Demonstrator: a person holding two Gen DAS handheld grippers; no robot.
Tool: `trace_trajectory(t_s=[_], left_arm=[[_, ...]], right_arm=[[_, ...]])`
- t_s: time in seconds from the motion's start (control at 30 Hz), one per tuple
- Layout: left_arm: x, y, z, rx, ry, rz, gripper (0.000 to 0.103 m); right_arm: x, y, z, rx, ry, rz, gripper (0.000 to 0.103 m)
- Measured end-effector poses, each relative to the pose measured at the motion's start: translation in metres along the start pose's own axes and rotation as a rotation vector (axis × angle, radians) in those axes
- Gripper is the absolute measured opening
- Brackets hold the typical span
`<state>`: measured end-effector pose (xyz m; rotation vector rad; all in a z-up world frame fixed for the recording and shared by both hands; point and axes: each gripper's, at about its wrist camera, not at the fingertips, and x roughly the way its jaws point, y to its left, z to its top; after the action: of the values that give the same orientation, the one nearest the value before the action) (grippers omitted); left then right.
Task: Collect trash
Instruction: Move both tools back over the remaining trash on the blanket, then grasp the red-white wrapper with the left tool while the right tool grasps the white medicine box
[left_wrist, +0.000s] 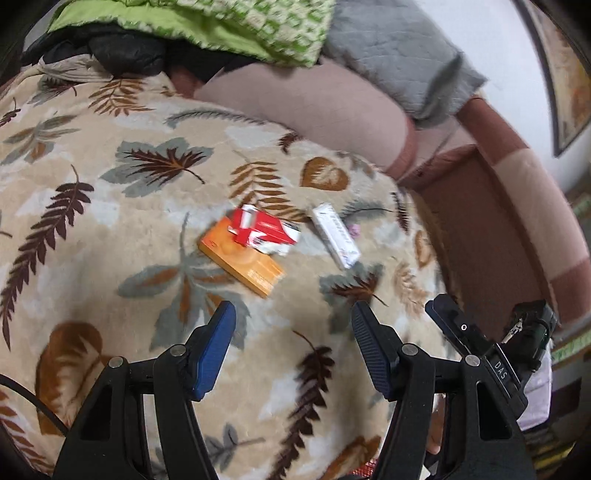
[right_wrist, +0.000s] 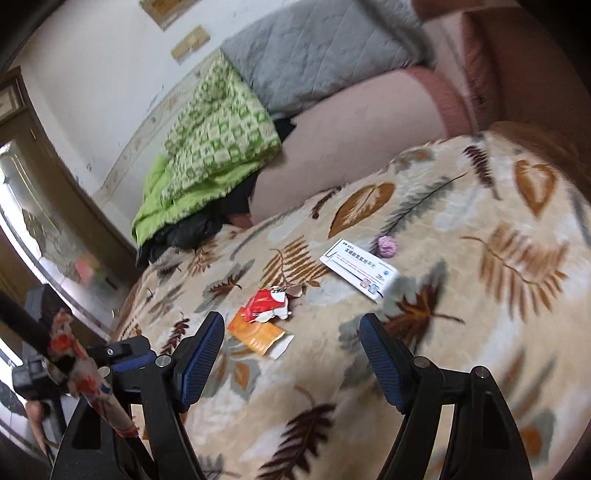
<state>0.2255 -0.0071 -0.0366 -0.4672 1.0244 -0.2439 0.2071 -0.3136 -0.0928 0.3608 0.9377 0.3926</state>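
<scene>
Trash lies on a leaf-patterned blanket (left_wrist: 110, 229). An orange box (left_wrist: 242, 264) lies flat with a torn red-and-white pack (left_wrist: 264, 230) partly on top of it. To their right rests a white box (left_wrist: 336, 236), and a small pink ball (left_wrist: 355, 230) sits just past it. My left gripper (left_wrist: 291, 314) hovers open just short of the orange box, nothing between its fingers. In the right wrist view the orange box (right_wrist: 256, 334), red pack (right_wrist: 267, 304), white box (right_wrist: 360, 273) and pink ball (right_wrist: 387, 246) all show. My right gripper (right_wrist: 291, 325) is open above the blanket (right_wrist: 480, 295) with the orange box near its left finger.
A pink sofa back (left_wrist: 332, 107) with a grey quilted pad (left_wrist: 399, 55) and a green patterned quilt (left_wrist: 229, 26) rises behind the blanket, dark clothing (left_wrist: 122, 55) beside them. The right gripper's body (left_wrist: 491, 339) shows at the left view's right edge. A doorway (right_wrist: 22, 177) stands far left.
</scene>
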Motion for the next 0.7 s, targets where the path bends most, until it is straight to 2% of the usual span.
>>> trace_trajectory(t_s=[0.13, 0.33, 0.43, 0.5, 0.7], left_arm=[[0.028, -0.005, 0.034, 0.032, 0.018, 0.073, 0.064], [0.095, -0.023, 0.071, 0.186, 0.048, 0.166, 0.064], [0.130, -0.030, 0.076, 0.273, 0.075, 0.221, 0.064], [0.143, -0.034, 0.075, 0.328, 0.060, 0.275, 0.064], [0.174, -0.032, 0.071, 0.398, 0.110, 0.324, 0.064]], right_arm=[[0.046, -0.023, 0.021, -0.001, 0.048, 0.025, 0.080], [0.097, -0.062, 0.042, 0.042, 0.093, 0.030, 0.084], [0.120, -0.077, 0.051, 0.040, 0.125, 0.005, 0.085], [0.135, -0.089, 0.055, 0.056, 0.141, -0.018, 0.085], [0.169, -0.096, 0.052, 0.046, 0.235, 0.032, 0.085]])
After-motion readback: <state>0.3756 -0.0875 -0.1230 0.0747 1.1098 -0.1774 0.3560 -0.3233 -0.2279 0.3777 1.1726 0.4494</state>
